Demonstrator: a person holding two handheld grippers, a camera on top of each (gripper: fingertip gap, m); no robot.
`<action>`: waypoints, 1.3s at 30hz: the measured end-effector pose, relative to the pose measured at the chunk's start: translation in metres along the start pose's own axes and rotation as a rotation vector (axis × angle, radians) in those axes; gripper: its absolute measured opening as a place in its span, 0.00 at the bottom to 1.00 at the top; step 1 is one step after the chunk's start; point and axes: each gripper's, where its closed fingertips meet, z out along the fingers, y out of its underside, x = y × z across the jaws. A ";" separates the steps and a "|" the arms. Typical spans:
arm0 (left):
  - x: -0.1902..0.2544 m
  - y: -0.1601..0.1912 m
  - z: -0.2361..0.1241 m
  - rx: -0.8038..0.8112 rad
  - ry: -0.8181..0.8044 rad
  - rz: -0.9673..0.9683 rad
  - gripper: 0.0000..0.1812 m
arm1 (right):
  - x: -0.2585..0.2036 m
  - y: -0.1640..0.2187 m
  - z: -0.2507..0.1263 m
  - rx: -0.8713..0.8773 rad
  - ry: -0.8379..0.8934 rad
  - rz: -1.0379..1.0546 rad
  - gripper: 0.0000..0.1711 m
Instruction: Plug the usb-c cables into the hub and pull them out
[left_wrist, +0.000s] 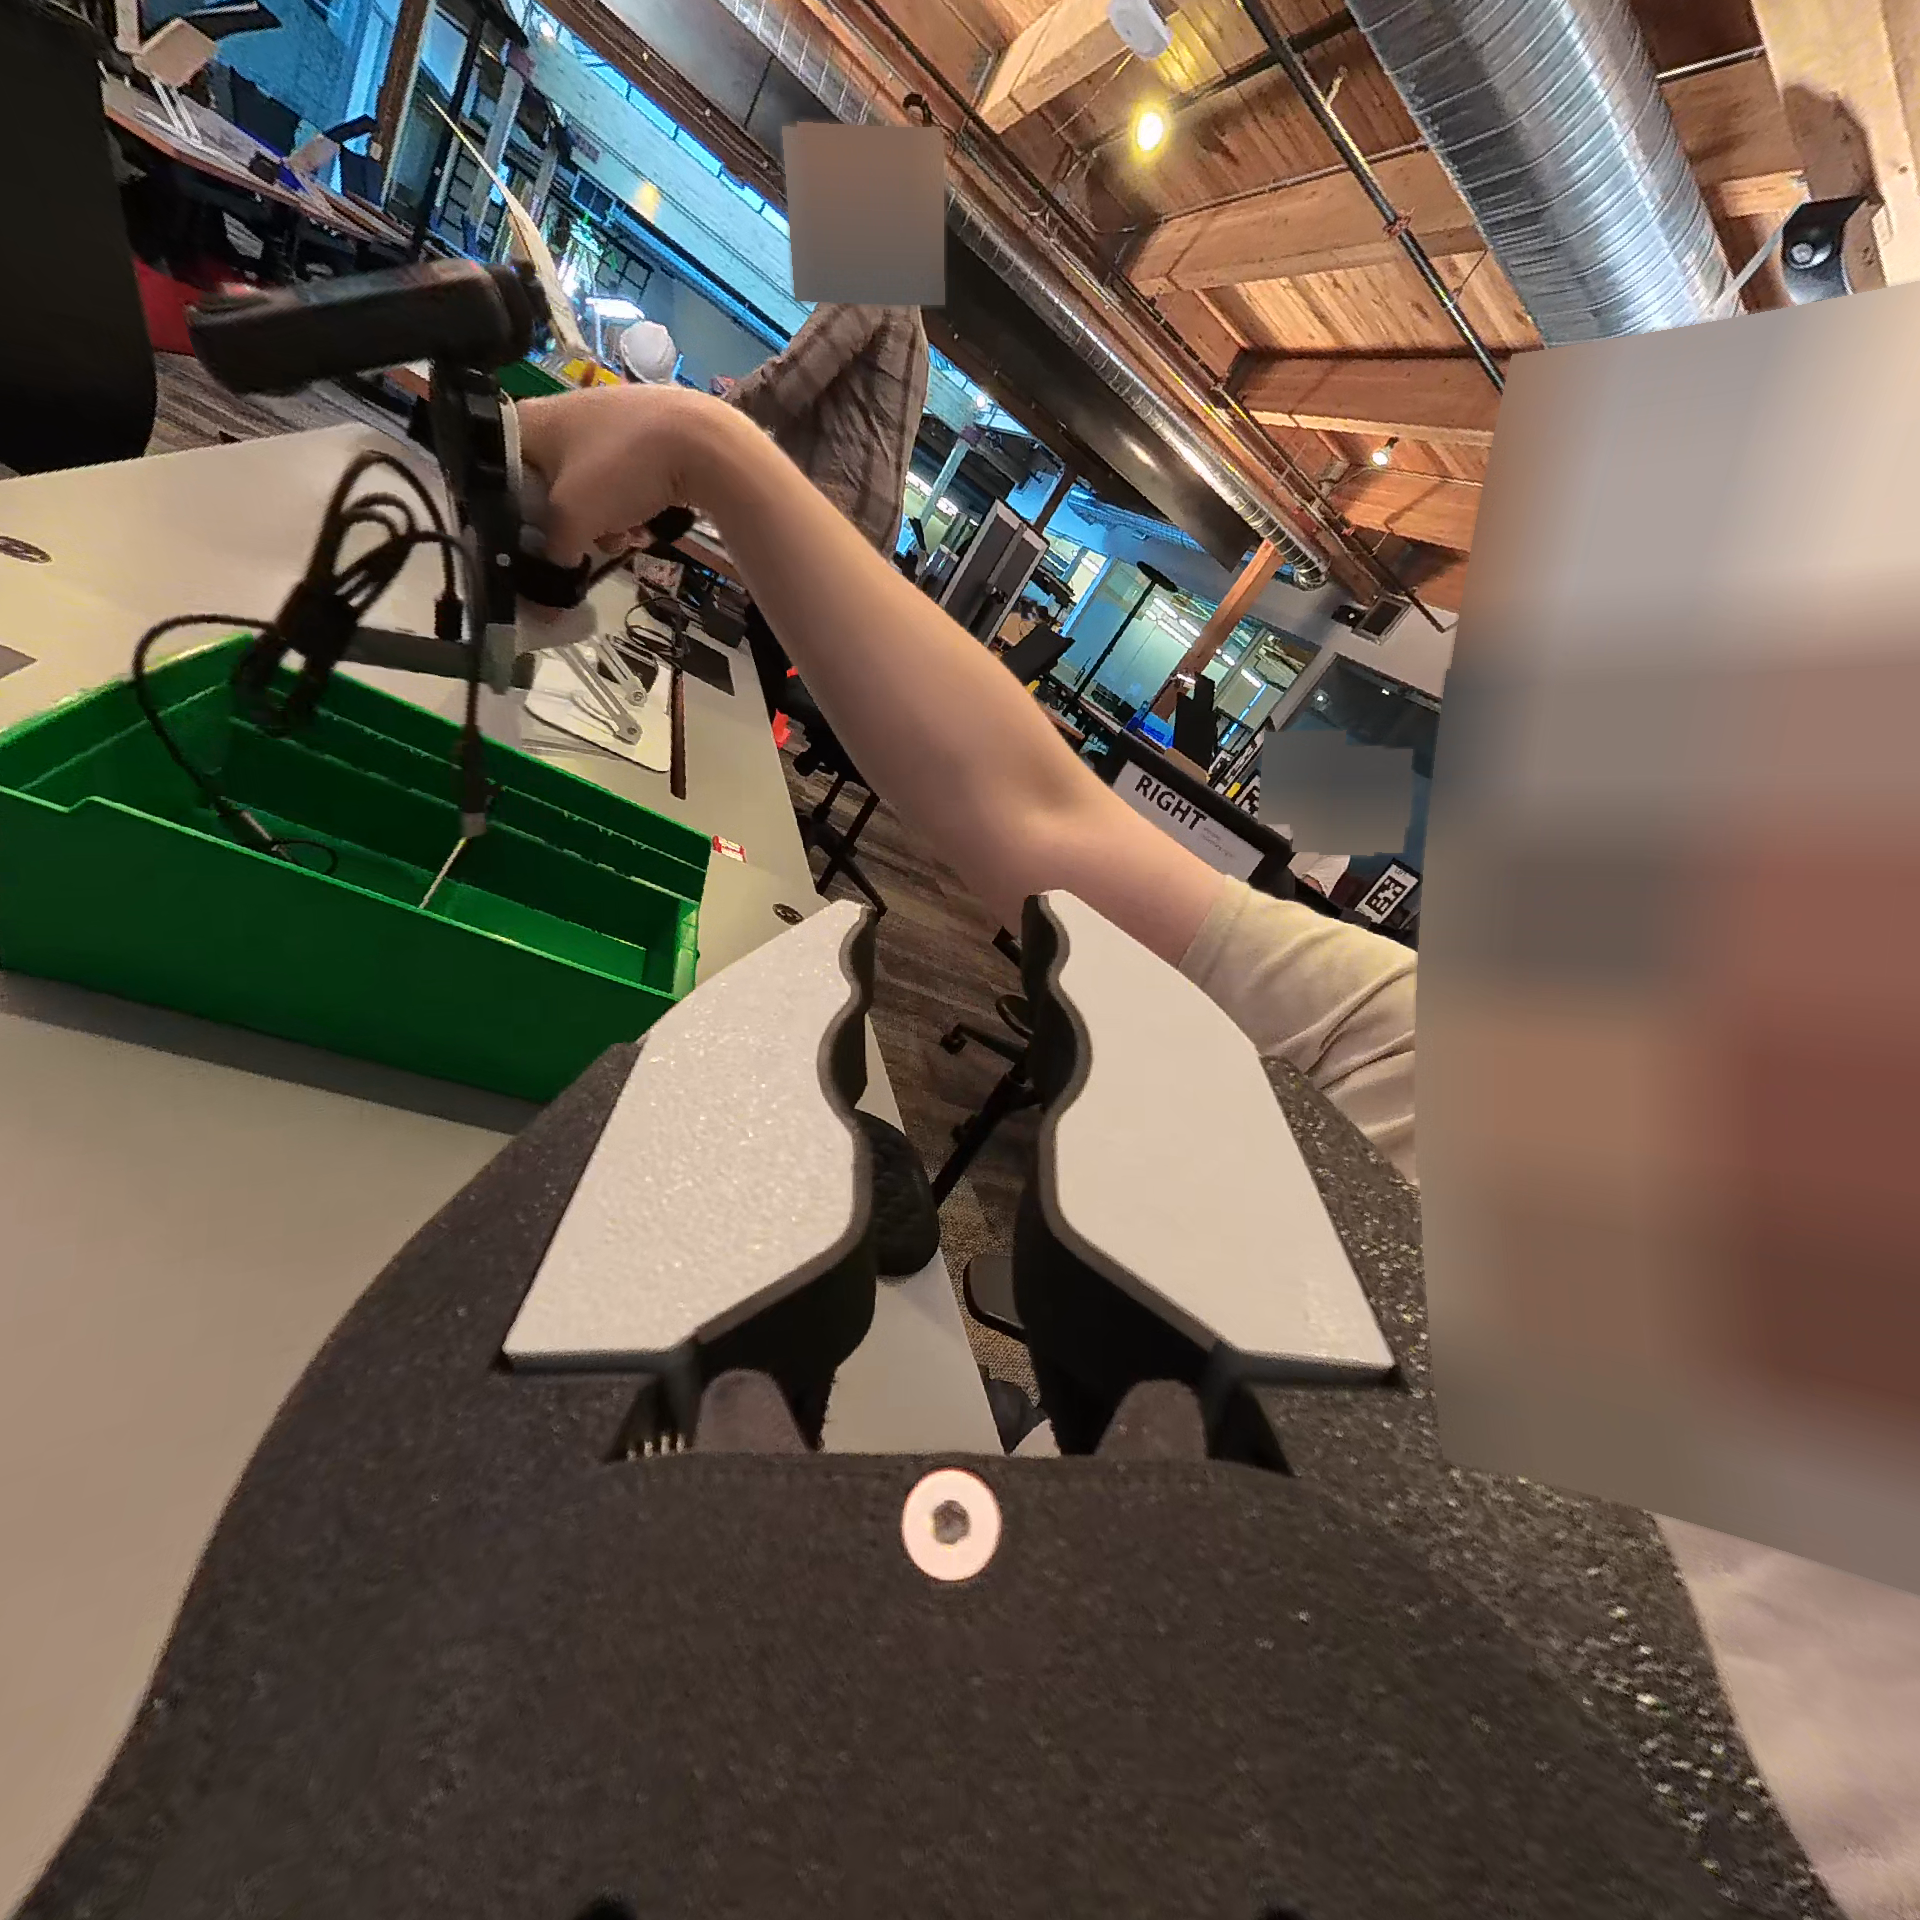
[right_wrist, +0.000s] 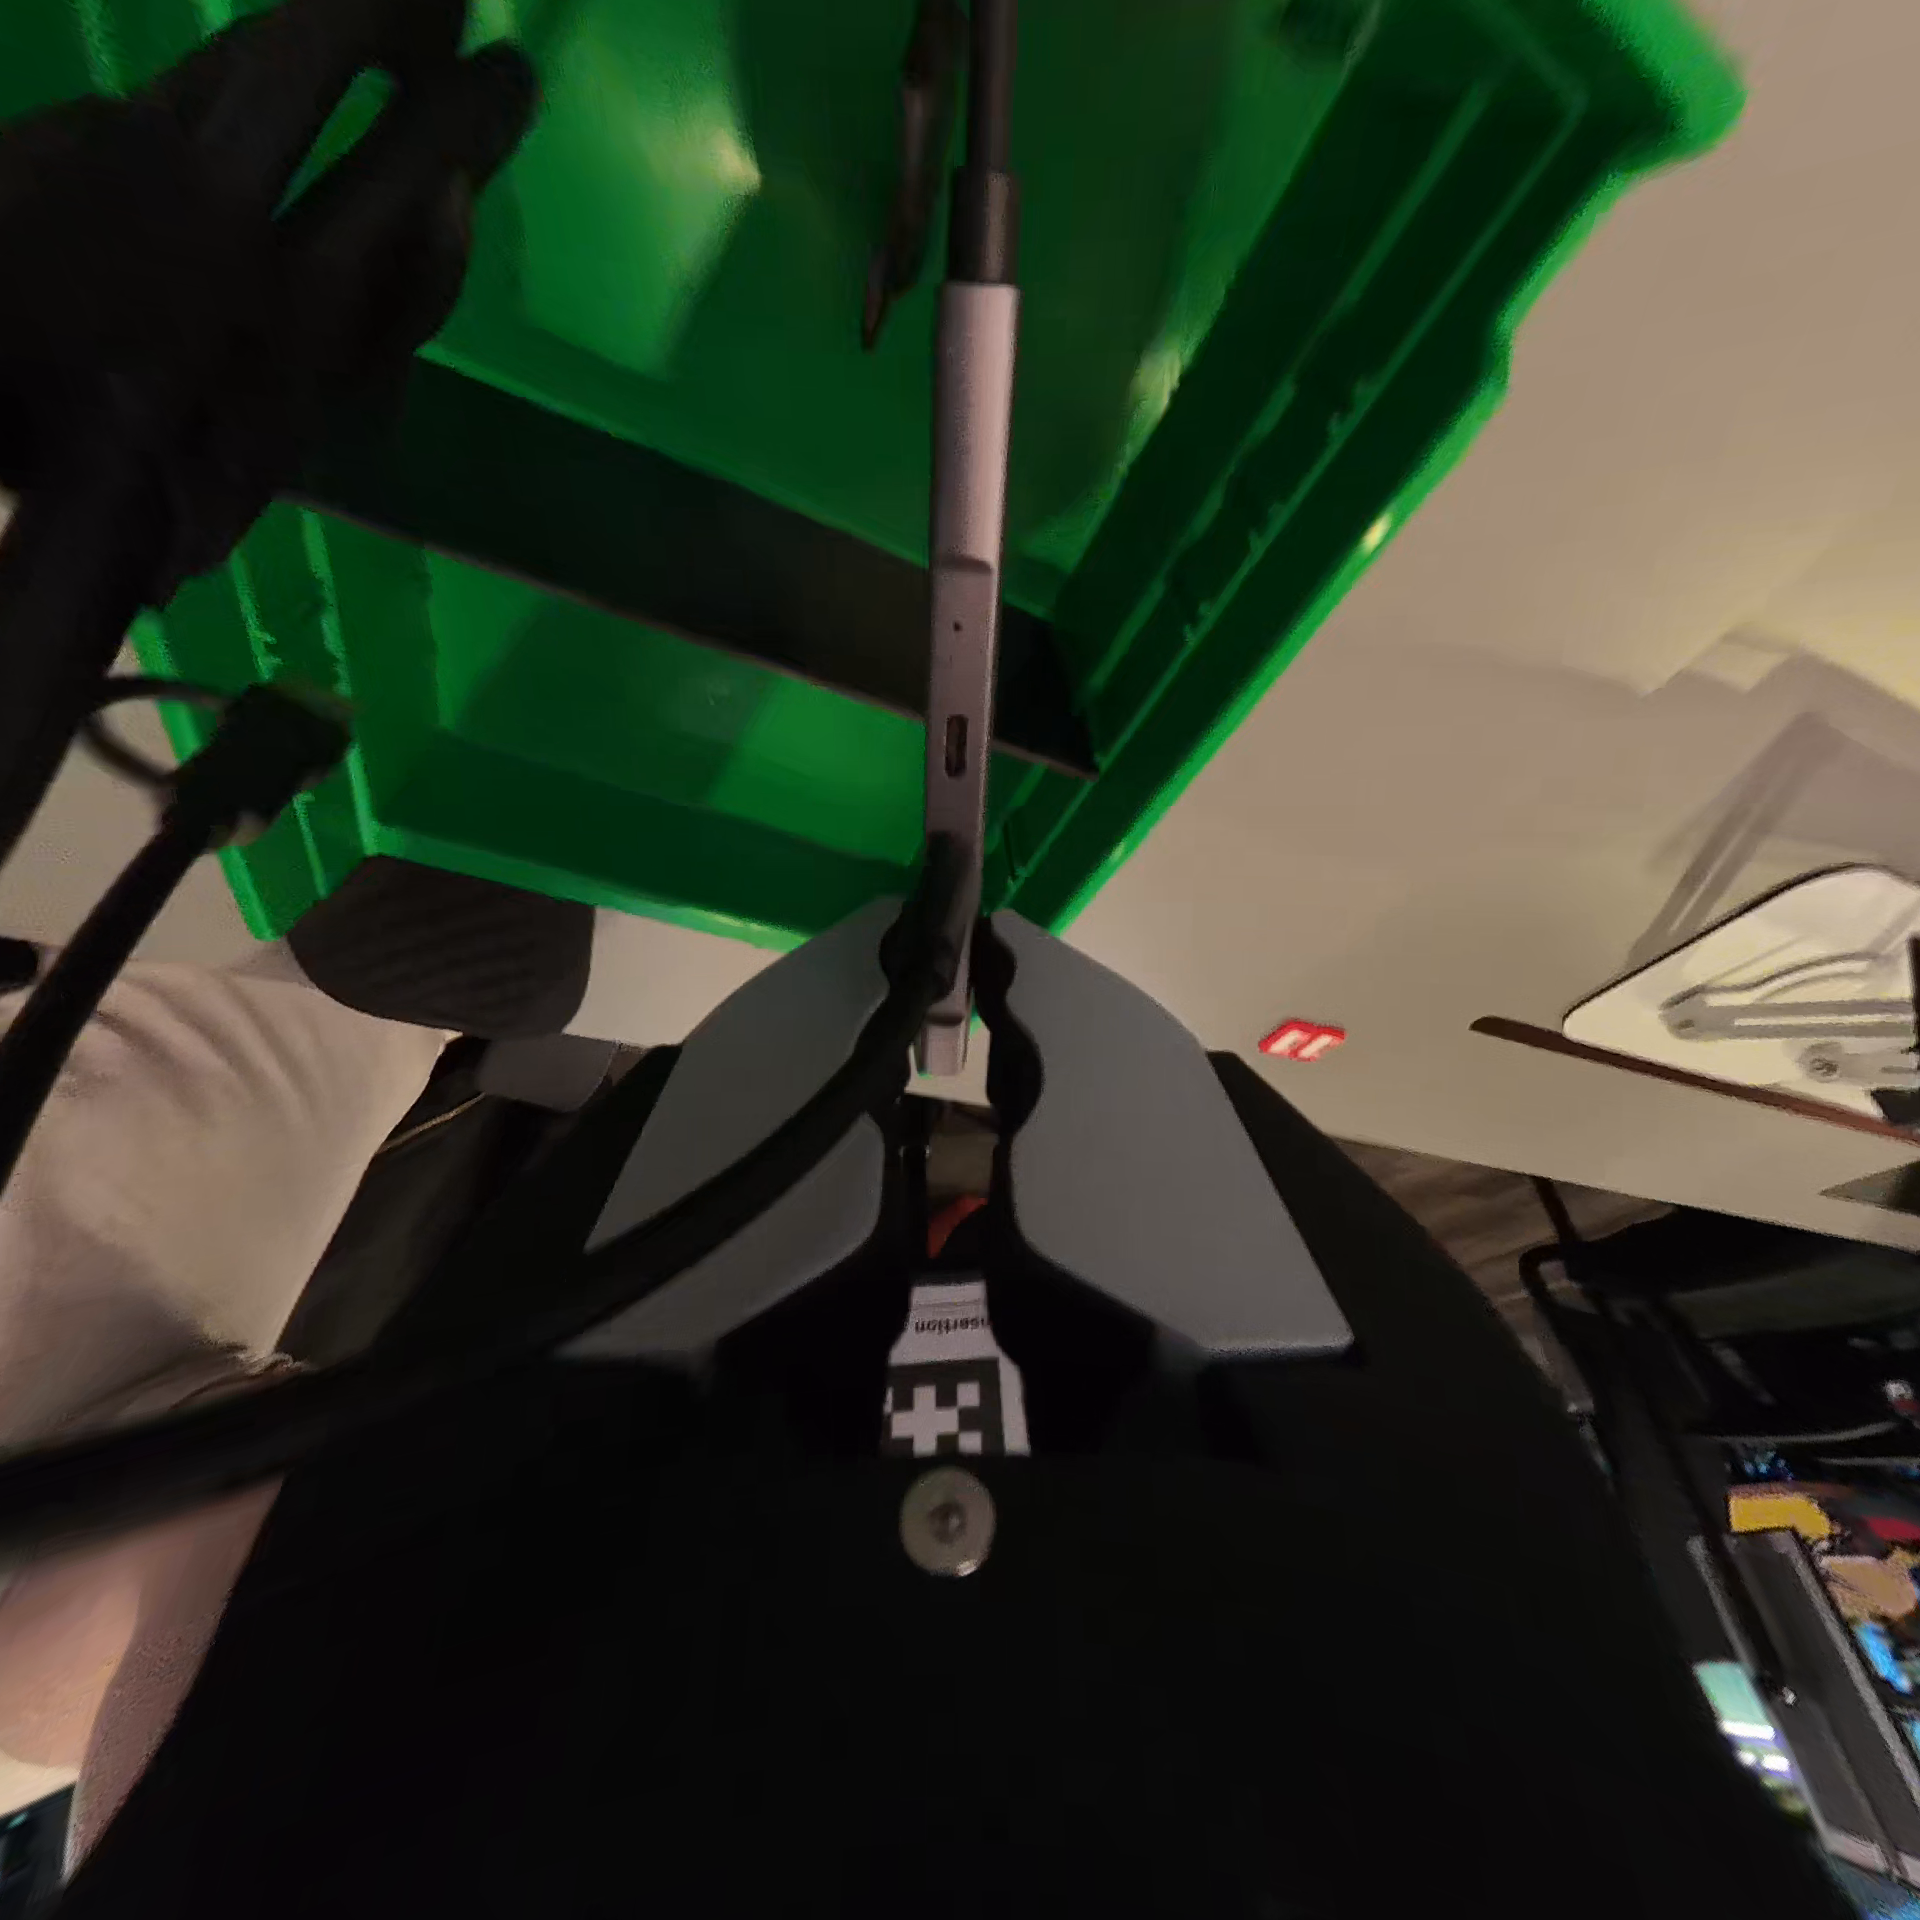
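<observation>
In the right wrist view my right gripper (right_wrist: 951, 935) is shut on the near end of a slim grey hub (right_wrist: 966, 582), seen edge-on, with an empty port (right_wrist: 955, 744) on its side. A black cable (right_wrist: 920, 940) runs between the left finger and the hub. A loose black plug (right_wrist: 260, 748) and a cable bundle (right_wrist: 208, 260) hang at left. In the left wrist view the right gripper (left_wrist: 499, 665) holds the hub (left_wrist: 416, 655) above the green bin (left_wrist: 343, 977), with the cables (left_wrist: 343, 582) dangling into it. My left gripper (left_wrist: 945, 925) is open and empty, off the table's near corner.
The green bin (right_wrist: 1299, 436) has several compartments and sits on a grey table (left_wrist: 156, 1195). A white plate with a metal bracket (left_wrist: 603, 696) and a brown stick (right_wrist: 1662, 1081) lie beyond it. A person's bare forearm (left_wrist: 935, 727) crosses the left wrist view. Another person (left_wrist: 852, 416) stands in the background. Spacing between my two grippers at the tips: around 40 cm.
</observation>
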 end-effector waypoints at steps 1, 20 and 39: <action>0.000 0.000 0.000 -0.002 0.002 -0.001 0.14 | -0.003 -0.007 0.000 0.019 0.007 -0.020 0.06; 0.002 0.008 0.013 -0.054 0.040 -0.022 0.14 | -0.048 -0.011 0.039 0.167 -0.256 -0.086 0.07; -0.001 0.016 0.020 -0.090 0.033 -0.039 0.14 | -0.006 -0.005 -0.018 -0.057 0.128 -0.063 0.07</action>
